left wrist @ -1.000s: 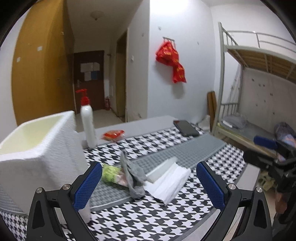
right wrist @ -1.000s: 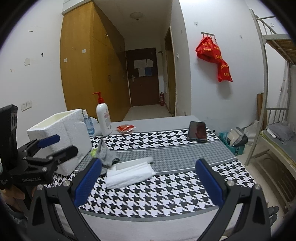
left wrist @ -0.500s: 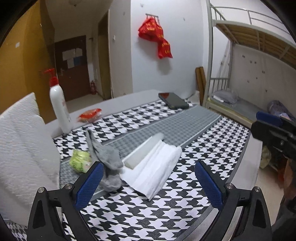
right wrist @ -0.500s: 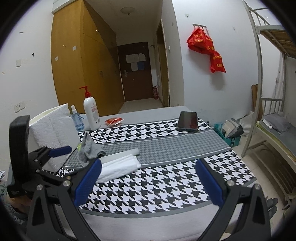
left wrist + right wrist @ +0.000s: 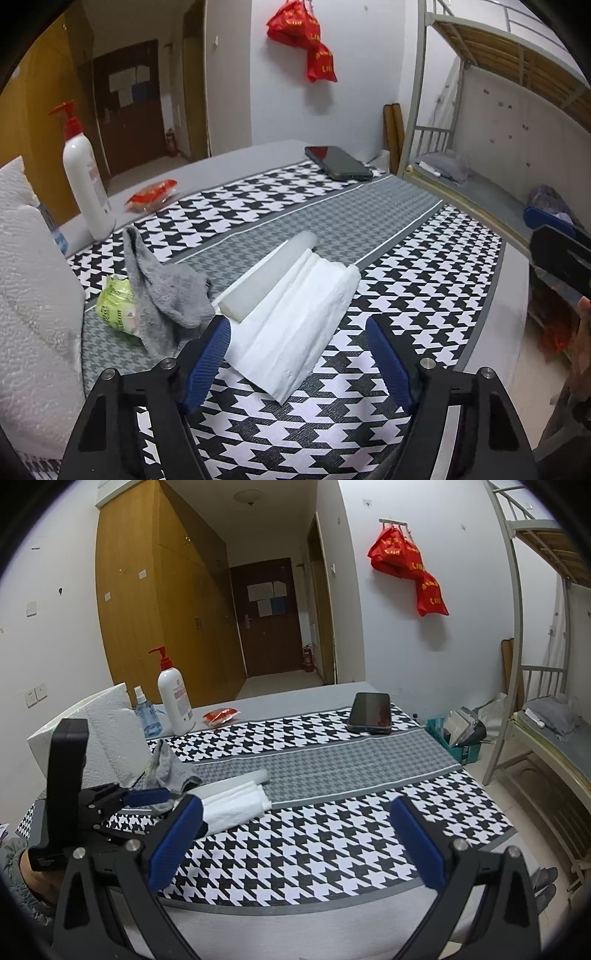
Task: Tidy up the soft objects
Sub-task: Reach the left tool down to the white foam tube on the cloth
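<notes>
A folded white towel lies on the houndstooth cloth, with a pale foam roll touching its far side. A crumpled grey sock drapes over a green packet to the left. My left gripper is open, low over the near end of the towel, its fingers straddling it. My right gripper is open and empty above the table's front part. In the right wrist view the towel, the sock and the left gripper lie at left.
A white foam box stands at the left edge. A pump bottle, a red packet and a phone lie at the back. A small blue spray bottle stands beside the box. A bunk bed stands right.
My left gripper has swung right and dropped closer to the white towel, with its fingers narrowed somewhat. The right gripper has shifted slightly; both stay empty.
</notes>
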The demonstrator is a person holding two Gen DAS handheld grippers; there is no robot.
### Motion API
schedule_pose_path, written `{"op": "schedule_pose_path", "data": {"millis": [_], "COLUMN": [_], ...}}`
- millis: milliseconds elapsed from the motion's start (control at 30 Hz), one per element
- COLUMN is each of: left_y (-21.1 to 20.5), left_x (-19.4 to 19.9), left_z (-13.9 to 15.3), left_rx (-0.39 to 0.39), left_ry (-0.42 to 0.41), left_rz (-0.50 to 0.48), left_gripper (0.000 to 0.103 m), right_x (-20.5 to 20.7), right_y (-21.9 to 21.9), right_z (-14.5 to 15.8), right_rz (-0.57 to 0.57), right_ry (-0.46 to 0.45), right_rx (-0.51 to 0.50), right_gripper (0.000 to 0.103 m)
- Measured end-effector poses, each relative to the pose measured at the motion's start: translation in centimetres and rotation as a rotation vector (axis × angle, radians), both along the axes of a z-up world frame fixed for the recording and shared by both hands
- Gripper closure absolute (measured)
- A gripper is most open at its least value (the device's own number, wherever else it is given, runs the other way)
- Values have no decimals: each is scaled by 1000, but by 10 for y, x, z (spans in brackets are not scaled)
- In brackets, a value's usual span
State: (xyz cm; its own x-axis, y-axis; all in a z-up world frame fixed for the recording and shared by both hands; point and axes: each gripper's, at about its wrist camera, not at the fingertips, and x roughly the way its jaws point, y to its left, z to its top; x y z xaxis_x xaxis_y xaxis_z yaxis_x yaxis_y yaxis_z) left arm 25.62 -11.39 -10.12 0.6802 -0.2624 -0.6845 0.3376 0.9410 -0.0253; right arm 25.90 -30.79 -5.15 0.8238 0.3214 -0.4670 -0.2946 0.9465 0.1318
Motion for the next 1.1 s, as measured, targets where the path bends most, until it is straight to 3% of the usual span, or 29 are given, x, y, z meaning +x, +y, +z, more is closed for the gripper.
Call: {"op": "schedule_pose_path", "data": {"millis": [500,733,800,933,1100], "left_y": [-6,-7,-5,-3,-7], "left_x": [21,24,26,29,22], "left_z": [-15,-15,-15,-14,-11], "left_rx": [33,69,69,56,8], "left_ry": [118,109,110,110,113], "left_rz": [-9,7,15,14,-40], "left_gripper": [54,69,80,90,94], "right_x": [2,-1,-4,-8,-18], "right_y": [-10,-11,-13,-16,-23], "right_z": [-3,-2,-1,1,4], "right_rz": [-17,-18,-22,-32,-53], "right_ry": [9,4,-1,-7,-15], "right_rx": [11,13,13,19,22], "right_gripper": [1,1,1,1,1]}}
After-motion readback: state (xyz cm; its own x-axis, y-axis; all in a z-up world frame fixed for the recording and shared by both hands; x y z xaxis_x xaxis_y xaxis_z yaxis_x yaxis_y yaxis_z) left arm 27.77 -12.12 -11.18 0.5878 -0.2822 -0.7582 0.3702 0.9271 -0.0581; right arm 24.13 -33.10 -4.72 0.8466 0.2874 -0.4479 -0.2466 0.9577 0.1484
